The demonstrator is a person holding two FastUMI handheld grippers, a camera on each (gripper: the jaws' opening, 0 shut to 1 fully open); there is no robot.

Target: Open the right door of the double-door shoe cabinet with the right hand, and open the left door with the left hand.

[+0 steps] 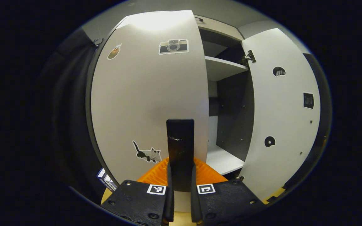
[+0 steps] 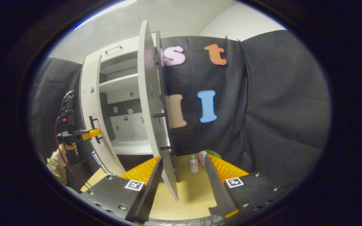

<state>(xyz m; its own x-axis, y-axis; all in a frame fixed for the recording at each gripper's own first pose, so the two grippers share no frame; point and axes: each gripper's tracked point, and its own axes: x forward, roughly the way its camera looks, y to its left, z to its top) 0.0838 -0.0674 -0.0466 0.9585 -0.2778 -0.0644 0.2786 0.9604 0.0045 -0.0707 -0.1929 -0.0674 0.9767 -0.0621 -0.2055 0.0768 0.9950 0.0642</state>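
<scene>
We see the left claw (image 1: pixel 181 188) clamped on the left door's handle (image 1: pixel 180 141), the right claw (image 2: pixel 181 175) spread apart astride the open right door's (image 2: pixel 151 103) lower edge.

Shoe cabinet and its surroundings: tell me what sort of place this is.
Probably a staged recording booth, not a home: black cloth wall hangs behind the white shoe cabinet, its shelves bare, stickers on the left door, and a hand-held left gripper at its handle.

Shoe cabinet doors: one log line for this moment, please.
white right door: swung open | white left door: slightly ajar | left tool: shut on black bar handle | right tool: open, released
</scene>
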